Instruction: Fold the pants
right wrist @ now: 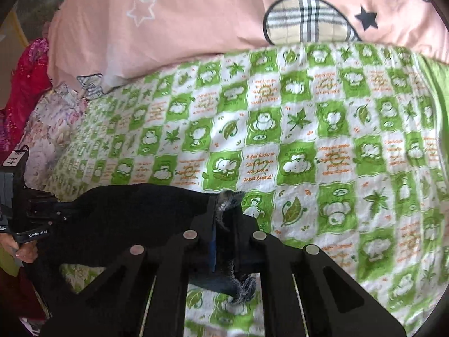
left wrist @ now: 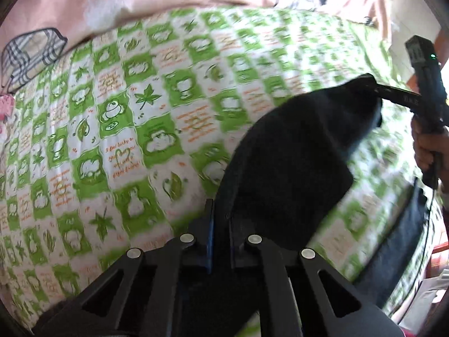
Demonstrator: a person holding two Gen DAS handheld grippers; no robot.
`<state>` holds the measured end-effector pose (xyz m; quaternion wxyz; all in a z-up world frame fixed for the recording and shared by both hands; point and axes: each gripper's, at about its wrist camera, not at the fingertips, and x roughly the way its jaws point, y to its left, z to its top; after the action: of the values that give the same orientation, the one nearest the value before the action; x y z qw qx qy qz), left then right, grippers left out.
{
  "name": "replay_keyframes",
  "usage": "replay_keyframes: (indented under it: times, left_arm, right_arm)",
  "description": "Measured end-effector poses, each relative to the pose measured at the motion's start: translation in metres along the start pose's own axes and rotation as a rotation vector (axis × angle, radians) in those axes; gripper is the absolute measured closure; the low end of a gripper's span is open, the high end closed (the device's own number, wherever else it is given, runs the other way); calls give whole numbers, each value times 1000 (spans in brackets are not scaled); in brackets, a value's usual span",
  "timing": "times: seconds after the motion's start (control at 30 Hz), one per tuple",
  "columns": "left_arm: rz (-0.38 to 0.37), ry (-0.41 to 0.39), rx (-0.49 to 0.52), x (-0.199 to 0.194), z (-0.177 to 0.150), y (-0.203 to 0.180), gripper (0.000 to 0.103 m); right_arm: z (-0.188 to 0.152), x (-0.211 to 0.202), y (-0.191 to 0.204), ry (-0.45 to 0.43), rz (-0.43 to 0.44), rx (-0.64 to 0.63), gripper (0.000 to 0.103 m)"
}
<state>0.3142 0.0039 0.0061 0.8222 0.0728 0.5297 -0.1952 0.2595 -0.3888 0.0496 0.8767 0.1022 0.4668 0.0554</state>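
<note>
The left gripper (left wrist: 221, 219) was clamped nearly shut on dark pants (left wrist: 294, 168), the cloth pinched between its jaws. From there the fabric ran toward two o'clock to the right gripper (left wrist: 376, 88), which also pinched it. In its own view the right gripper (right wrist: 226, 216) gripped a frayed hem, jaws narrow. The pants (right wrist: 126, 210) stretched toward nine o'clock over a green-and-white checked blanket (right wrist: 322, 146), with pink bedding (right wrist: 182, 22) at twelve.

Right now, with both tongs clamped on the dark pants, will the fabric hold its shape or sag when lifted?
Likely sag: the pants drape in soft curves between the left tongs and right tongs. A frayed hem suggests denim, so probably fairly heavy. It seems unlikely to slip on the green blanket.
</note>
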Motion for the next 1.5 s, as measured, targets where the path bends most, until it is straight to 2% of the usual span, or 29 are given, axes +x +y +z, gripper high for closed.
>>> replay_keyframes:
  times: [0.1,0.23,0.33,0.43,0.7,1.03,1.23,1.5]
  left_arm:
    - [-20,-42,-1,-27,-20,-9,98]
    - [-62,-59,-13,-60,-45,-43,98]
    - [-109,-73,-12,-72,-66,-65,98]
    - [-122,-73,0,-75,-83,-85,98]
    - [-163,-85,-1,-94,-135,-115,98]
    - [-164,-86,44,-98,-178,-144,98]
    - [-173,-84,61,-101,-193,-149,98]
    - [-169,-33,65,-75,-204,-155,97]
  right_arm:
    - [-9,-26,1,-35,7,-45,94]
    - [-30,-51,-4,-63,15,-100,94]
    - [-51,-60,-7,-55,12,-118,94]
    - [-74,-70,-4,-52,1,-151,95]
    - [-130,-120,5,-128,-24,-231,95]
    - [-188,-146,7,-116,-71,-275,95]
    - [-211,-153,11,-109,-97,-295,95]
    - [-230,-146,9,-73,-146,-302,95]
